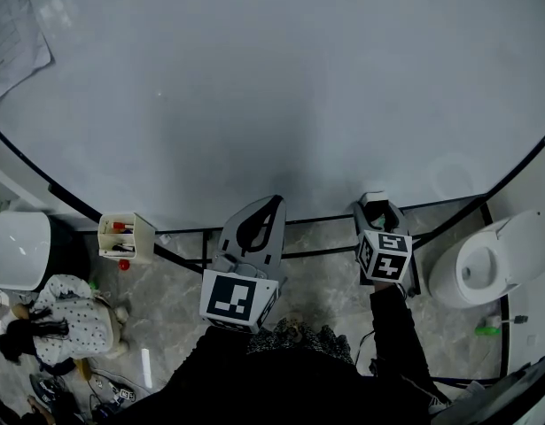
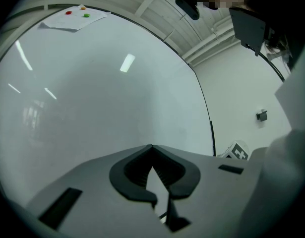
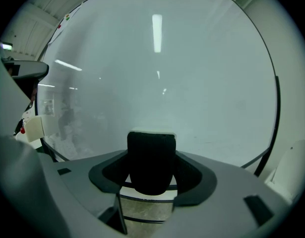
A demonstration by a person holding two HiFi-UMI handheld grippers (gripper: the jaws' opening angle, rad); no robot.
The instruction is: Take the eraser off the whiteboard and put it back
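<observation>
- Right claw (image 1: 378,207): clenched on the eraser (image 3: 151,158). The dark block fills the gap between the jaws, and a pad meets each of its flanks.
- Eraser, position: it stands between the right claw's jaws, directly ahead of the claw's camera. Its far end, edged by a pale strip, lies at the lower part of the whiteboard (image 1: 272,87). The views do not show whether that end touches the board.
- Eraser, handling (judged): it is probably light, with a stiff moulded body and one soft wiping face.
  - The body should bear a firm squeeze without damage, though its smooth sides may slip under a weak grip.
  - If a magnet holds it to the board, it will resist a straight pull and come away suddenly.
- Eraser, where to hold (judged): across the two hard flanks near mid-length, as the claw has it here. That leaves the wiping face free to lie flat against the board on return.
- Left claw (image 2: 151,148): closed and empty, its jaw tips meeting. It is held level, to the left of the right claw and near it, and faces the board.
- Box (image 1: 127,235): a small open white holder at the board's lower edge, to the left of the left claw and well apart from the right claw. It holds a few markers (image 1: 120,227), at least one with a red cap.
</observation>
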